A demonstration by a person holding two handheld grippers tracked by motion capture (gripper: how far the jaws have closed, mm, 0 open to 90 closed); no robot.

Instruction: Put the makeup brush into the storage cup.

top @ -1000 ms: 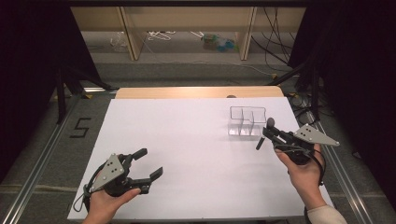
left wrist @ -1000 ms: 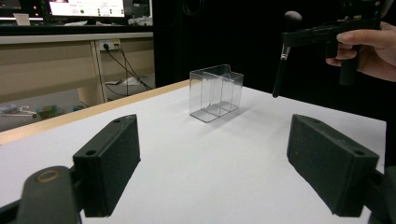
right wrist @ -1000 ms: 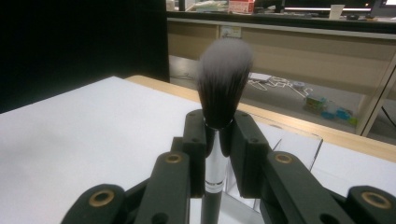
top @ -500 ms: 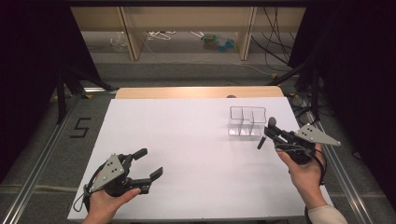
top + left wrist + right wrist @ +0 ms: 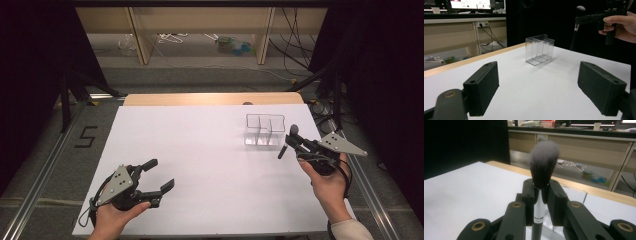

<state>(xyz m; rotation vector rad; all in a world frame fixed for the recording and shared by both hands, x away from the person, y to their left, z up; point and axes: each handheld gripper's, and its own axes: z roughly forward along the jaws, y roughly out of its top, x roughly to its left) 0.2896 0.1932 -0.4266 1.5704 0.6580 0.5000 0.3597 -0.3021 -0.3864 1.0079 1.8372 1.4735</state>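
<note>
A makeup brush with dark, grey-tipped bristles and a silver ferrule stands upright between the pads of my right gripper, which is shut on its handle. In the high view the right gripper holds the brush just right of a clear plastic organizer box with open compartments. From the left gripper view the box stands farther along the table, with the brush above and to its right. My left gripper rests open near the table's front left, with nothing between its fingers.
A white sheet covers the table, with a wooden strip along its far edge. Dark floor and metal rails flank both sides. Shelving with cables stands beyond the table.
</note>
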